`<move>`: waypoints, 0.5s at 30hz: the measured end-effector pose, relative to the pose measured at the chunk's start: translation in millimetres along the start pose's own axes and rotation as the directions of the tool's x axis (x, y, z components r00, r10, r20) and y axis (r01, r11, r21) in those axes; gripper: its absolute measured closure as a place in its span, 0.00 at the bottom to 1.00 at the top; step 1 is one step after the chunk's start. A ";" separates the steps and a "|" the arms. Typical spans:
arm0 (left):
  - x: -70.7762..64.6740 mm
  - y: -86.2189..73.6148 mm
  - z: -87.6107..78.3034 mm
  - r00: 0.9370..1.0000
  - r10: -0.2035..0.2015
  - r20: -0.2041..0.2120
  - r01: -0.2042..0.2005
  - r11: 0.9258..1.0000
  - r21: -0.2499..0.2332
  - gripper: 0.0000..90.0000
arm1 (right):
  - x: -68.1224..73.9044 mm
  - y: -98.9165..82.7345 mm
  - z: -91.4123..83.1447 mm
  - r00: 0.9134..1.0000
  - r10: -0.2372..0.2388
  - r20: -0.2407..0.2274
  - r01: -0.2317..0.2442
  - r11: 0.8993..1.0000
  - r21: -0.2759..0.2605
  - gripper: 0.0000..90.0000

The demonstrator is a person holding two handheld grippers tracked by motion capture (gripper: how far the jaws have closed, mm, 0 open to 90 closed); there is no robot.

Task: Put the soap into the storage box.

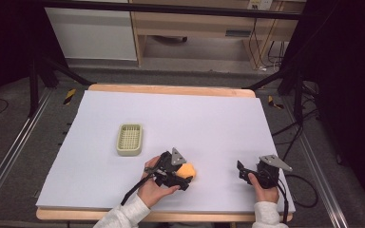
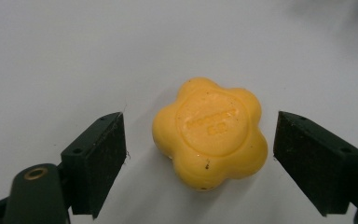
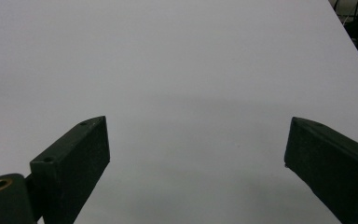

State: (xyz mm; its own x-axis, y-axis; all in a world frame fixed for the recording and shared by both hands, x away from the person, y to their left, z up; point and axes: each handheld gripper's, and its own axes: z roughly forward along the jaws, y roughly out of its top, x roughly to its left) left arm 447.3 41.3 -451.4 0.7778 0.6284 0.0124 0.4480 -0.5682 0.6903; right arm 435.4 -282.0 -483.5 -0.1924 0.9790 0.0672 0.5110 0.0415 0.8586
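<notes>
A person's left gripper [image 2: 200,154], fingers [image 2: 98,161] spread wide, brackets without touching a yellow flower-shaped soap [image 2: 210,133] lying on the table [image 1: 209,118] at four o'clock of the green soap dish [image 1: 129,139]; closing comes next, while the right gripper [image 3: 196,163] waits open.

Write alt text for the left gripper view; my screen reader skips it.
A yellow flower-shaped soap lies on a white table between the open jaws of the left gripper, with a gap on each side. Faint embossed lettering marks its top.
</notes>
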 end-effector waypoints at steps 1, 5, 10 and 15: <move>-0.1 0.2 0.8 1.000 0.000 -0.001 0.000 1.000 0.003 0.18 | 0.0 0.0 0.0 1.000 0.001 0.000 -0.001 1.000 -0.001 0.08; -1.5 0.5 6.6 1.000 -0.003 0.000 0.003 1.000 0.019 0.18 | 0.2 0.2 -0.8 1.000 0.004 -0.002 -0.004 1.000 0.000 0.08; -3.3 1.2 12.6 1.000 -0.002 0.003 0.002 1.000 0.031 0.18 | 0.1 0.0 -0.3 1.000 -0.001 -0.001 0.001 1.000 -0.001 0.08; -2.1 2.8 15.5 1.000 0.002 -0.001 -0.002 0.999 0.044 0.19 | 0.3 0.0 -0.1 1.000 -0.003 -0.001 0.003 1.000 -0.001 0.08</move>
State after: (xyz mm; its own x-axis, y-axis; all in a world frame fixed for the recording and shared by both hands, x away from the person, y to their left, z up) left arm 453.8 30.2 -460.7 0.7781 0.6279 0.0141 0.4660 -0.5921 0.6575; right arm 435.2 -281.8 -483.4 -0.1950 0.9786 0.0655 0.5097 0.0441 0.8592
